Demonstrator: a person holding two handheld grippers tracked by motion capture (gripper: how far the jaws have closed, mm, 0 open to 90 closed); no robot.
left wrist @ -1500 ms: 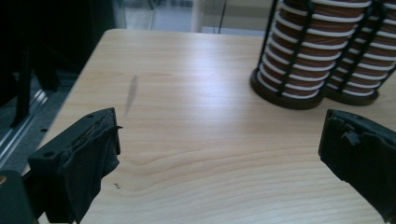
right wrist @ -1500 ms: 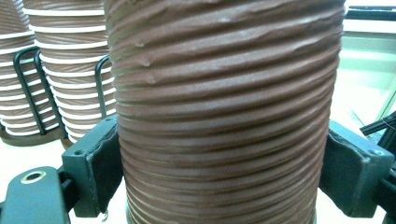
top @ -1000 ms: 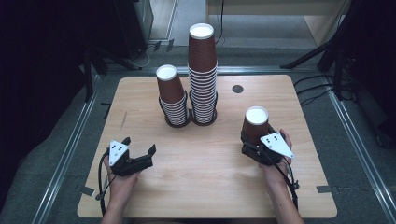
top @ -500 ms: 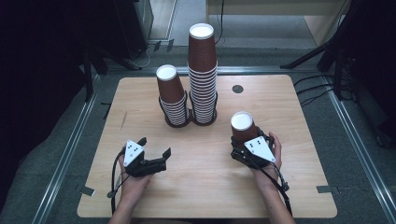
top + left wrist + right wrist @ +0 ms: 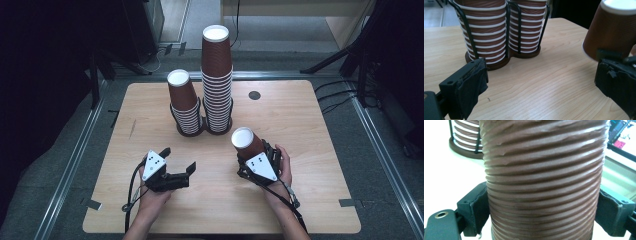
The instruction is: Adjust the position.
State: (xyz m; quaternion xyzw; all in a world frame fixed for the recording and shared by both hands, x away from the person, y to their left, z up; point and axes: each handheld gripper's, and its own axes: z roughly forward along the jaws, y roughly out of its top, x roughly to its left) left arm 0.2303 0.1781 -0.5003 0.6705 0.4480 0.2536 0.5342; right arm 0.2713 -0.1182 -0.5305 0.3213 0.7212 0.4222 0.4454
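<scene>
Between my right gripper's [image 5: 253,156] jaws sits a ribbed brown paper cup [image 5: 246,143], upside down, clamped at its rim end and tilted. My left gripper [image 5: 176,165] is spread wide and empty, just left of it. Ahead of both stand two racked stacks of brown cups [image 5: 202,95] on the wooden tabletop [image 5: 310,130]. I judge the cup is mid-carry; next I must bring the open gripper onto it.
</scene>
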